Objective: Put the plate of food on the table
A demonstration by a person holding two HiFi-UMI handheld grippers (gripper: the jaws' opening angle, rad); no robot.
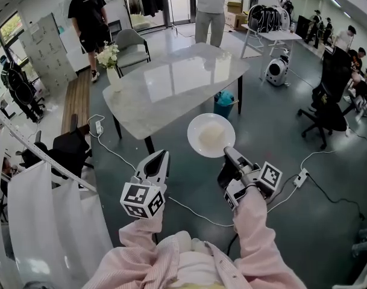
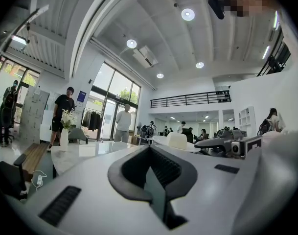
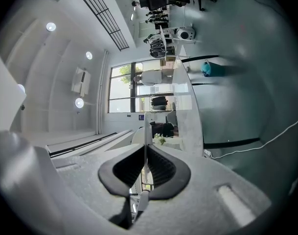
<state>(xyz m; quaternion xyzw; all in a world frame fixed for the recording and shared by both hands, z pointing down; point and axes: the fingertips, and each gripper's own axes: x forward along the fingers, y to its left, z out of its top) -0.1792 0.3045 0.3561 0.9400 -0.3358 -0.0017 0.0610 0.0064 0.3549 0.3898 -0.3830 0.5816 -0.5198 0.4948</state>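
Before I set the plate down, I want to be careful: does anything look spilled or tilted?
Nothing stands out. The right claw grips the plate by its rim, about level above the floor, with the food on it. No spill shows.

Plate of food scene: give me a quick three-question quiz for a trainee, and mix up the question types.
1. Multiple choice: which gripper is shut on the rim of the plate? A the left one, B the right one, C neither.
2. True or false: the plate has not yet been set on the white table.
3. Fill in: at the table's far left corner stands a ____.

Key
1. B: the right gripper pinches the rim.
2. True: the plate is held in the air, short of the table.
3. vase of flowers.
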